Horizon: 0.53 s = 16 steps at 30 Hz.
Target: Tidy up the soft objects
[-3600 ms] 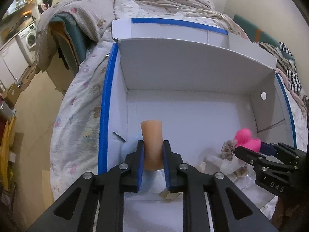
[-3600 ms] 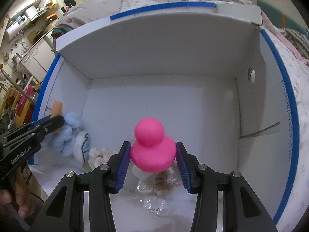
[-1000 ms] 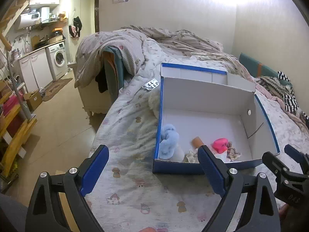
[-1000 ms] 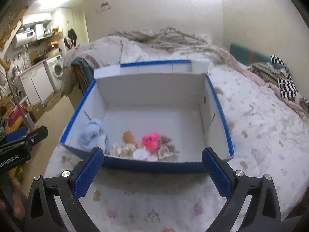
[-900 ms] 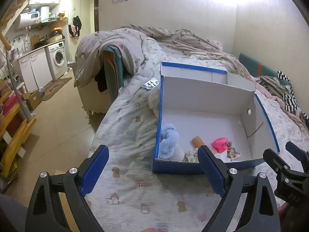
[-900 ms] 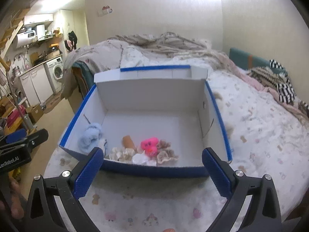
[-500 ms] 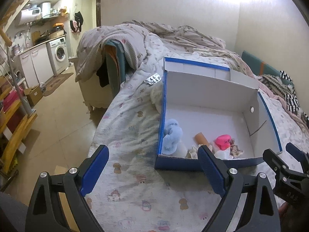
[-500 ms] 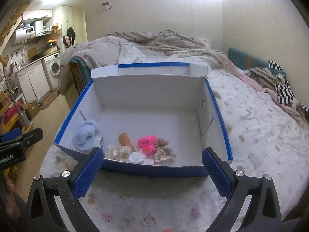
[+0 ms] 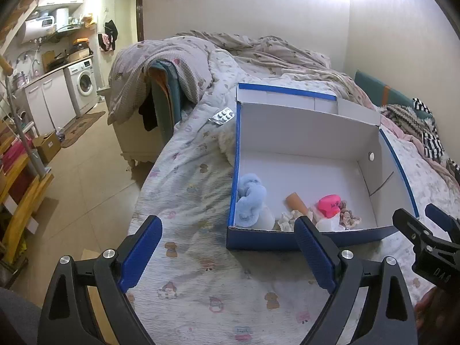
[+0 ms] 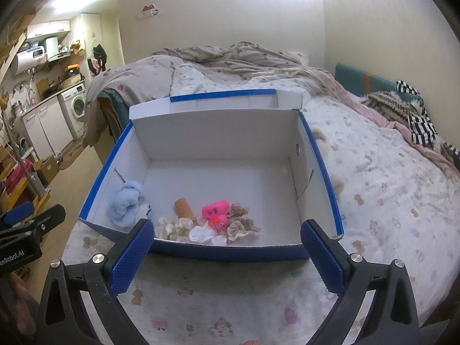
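Left gripper: the left gripper [image 9: 227,247], black with blue pads, is spread wide and holds nothing; it hangs over the patterned bedsheet [image 9: 198,284] just short of the box's near wall.
Right gripper: the right gripper [image 10: 227,251] is also spread wide and empty, in front of the same near wall, with bare sheet between its fingers.
Box: the white cardboard box with blue outer walls and blue-taped rim [image 10: 319,155] sits on the bed, open at the top, its back flap standing up.
Box contents: all the soft things lie bunched along the near wall: a light blue fluffy plush [image 10: 126,202] in the near left corner, a tan foam cylinder [image 10: 184,207], a pink rubber duck [image 10: 215,212] tipped on its side, cream and beige fabric scrunchies [image 10: 241,227] and white crumpled bits [image 10: 201,234].
Open room in box: the back half and the right side of the floor are bare.
Bed edge: the left edge of the bed drops to a tiled floor [image 9: 86,172] just beside the box's left wall.
Beside box: a blister pack of pills [image 9: 222,115] lies on the sheet near the far left corner.
Right of box: wide open sheet up to rumpled blankets [image 10: 402,109].
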Tool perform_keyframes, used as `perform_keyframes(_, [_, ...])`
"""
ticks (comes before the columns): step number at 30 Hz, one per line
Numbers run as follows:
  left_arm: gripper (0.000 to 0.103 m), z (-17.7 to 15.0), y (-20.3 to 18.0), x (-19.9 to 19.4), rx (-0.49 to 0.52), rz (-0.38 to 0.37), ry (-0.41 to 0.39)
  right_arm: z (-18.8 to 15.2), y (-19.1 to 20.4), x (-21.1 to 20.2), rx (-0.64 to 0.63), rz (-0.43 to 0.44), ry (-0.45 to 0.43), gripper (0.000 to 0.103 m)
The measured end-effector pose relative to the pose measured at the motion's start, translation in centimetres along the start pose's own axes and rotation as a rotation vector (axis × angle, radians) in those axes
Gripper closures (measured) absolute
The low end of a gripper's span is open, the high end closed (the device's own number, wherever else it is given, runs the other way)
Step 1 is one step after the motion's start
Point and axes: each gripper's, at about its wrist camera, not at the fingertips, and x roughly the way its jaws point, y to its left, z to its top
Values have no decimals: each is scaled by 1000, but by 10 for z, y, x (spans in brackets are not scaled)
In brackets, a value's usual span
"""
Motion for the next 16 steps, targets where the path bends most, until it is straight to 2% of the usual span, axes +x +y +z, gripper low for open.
perform_keyframes(16, [10,0,-5,2,10,-20,4,1,-2,0,8,2,-1,0])
